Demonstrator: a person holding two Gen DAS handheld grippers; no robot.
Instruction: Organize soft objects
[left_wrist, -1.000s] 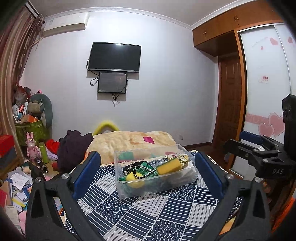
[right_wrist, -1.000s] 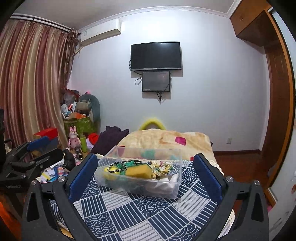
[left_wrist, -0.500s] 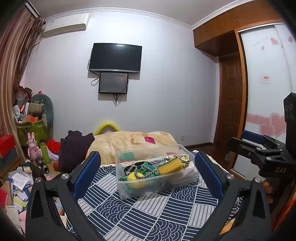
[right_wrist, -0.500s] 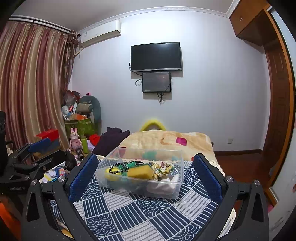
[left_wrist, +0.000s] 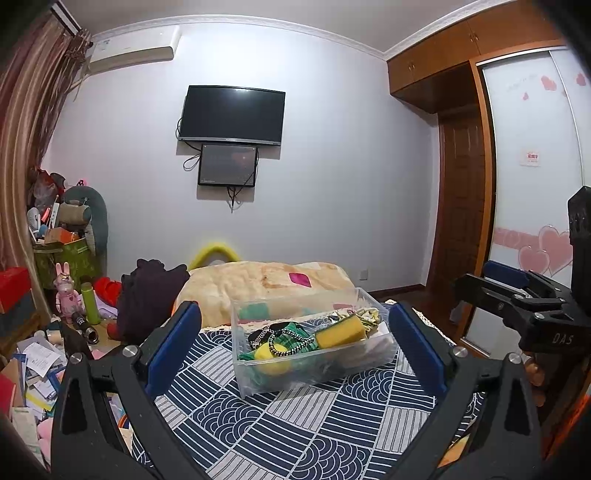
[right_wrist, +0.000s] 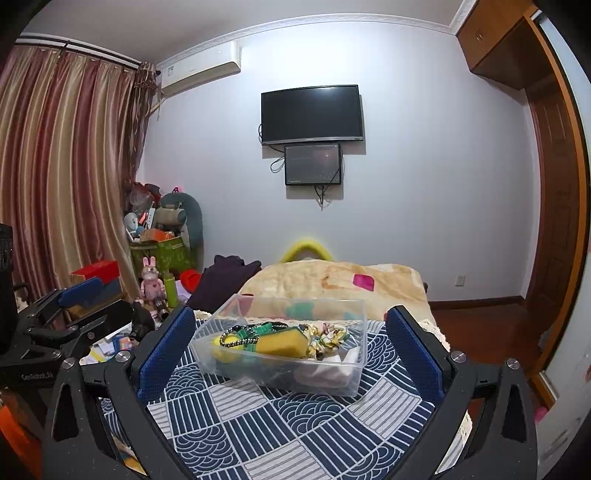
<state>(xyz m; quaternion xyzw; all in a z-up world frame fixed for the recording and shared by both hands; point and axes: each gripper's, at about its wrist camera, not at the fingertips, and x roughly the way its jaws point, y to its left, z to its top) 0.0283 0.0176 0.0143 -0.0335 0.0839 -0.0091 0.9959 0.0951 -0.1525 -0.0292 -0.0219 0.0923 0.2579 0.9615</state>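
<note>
A clear plastic box (left_wrist: 255, 369) (right_wrist: 354, 369) stands on a blue patterned bedspread (left_wrist: 332, 421) (right_wrist: 295, 428). It holds a yellow sponge (left_wrist: 338, 330) (right_wrist: 282, 343), a yellow ball (left_wrist: 271, 356) (right_wrist: 225, 350), a green cloth (left_wrist: 295, 341), a beaded chain (left_wrist: 275, 341) (right_wrist: 236, 336), a scrunchie (right_wrist: 327, 338) and something white. My left gripper (left_wrist: 293, 341) is open and empty, short of the box. My right gripper (right_wrist: 290, 347) is open and empty, also short of it. Each gripper shows at the edge of the other's view.
A beige blanket (left_wrist: 266, 280) (right_wrist: 332, 280) and a dark garment (left_wrist: 147, 299) (right_wrist: 221, 277) lie behind the box. Toys, papers and a green bin (right_wrist: 162, 254) crowd the floor at left. A wardrobe (left_wrist: 532, 184) stands at right.
Both views have drifted very slightly; the box sits a touch lower and closer in the frames. Both grippers stay open and empty.
</note>
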